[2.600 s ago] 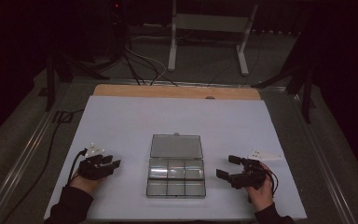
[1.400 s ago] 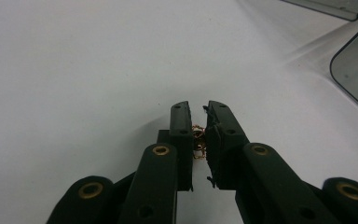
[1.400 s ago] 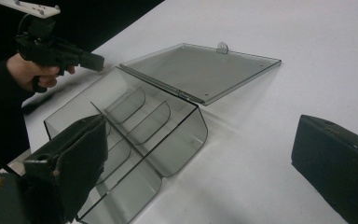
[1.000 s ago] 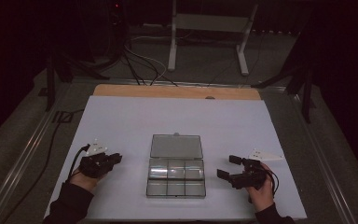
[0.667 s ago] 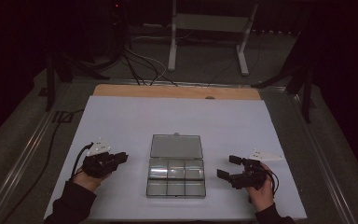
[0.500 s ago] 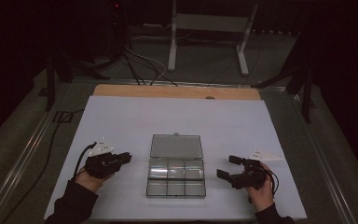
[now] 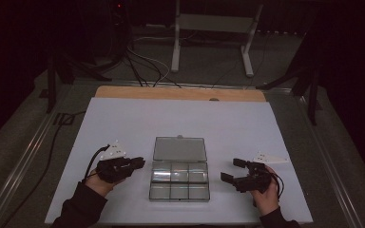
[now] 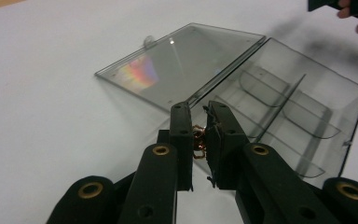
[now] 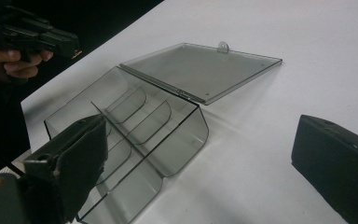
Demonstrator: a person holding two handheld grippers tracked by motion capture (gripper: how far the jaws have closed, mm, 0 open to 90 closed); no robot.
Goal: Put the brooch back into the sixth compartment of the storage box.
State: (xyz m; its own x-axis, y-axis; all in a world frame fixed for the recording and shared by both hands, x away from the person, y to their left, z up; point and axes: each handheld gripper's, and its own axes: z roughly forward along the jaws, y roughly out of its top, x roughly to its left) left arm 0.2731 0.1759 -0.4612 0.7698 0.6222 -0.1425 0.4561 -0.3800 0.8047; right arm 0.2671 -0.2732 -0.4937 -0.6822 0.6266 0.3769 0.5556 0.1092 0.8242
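Observation:
A clear plastic compartment box (image 7: 179,183) lies at the middle front of the white table, its lid (image 7: 179,148) swung open flat behind it. My left gripper (image 7: 140,163) hovers just left of the box, pointing at it. In the left gripper view its jaws (image 8: 199,109) are shut on a small copper-coloured wire piece (image 8: 198,142), with the box (image 8: 303,102) just beyond. My right gripper (image 7: 233,170) rests right of the box, jaws wide open and nothing between them. In the right gripper view (image 9: 200,126) the box (image 9: 135,121) lies ahead, the left gripper (image 9: 32,37) beyond.
A wooden strip (image 7: 180,93) runs along the table's far edge. Past it, cables (image 7: 138,61) and a stand's legs (image 7: 214,42) are on the dark floor. Metal rails (image 7: 24,156) flank the table. White tabletop (image 7: 180,118) lies bare behind the box.
My left gripper has moved right, toward the box, and risen slightly, still shut on the copper piece. The right gripper and the box have stayed put.

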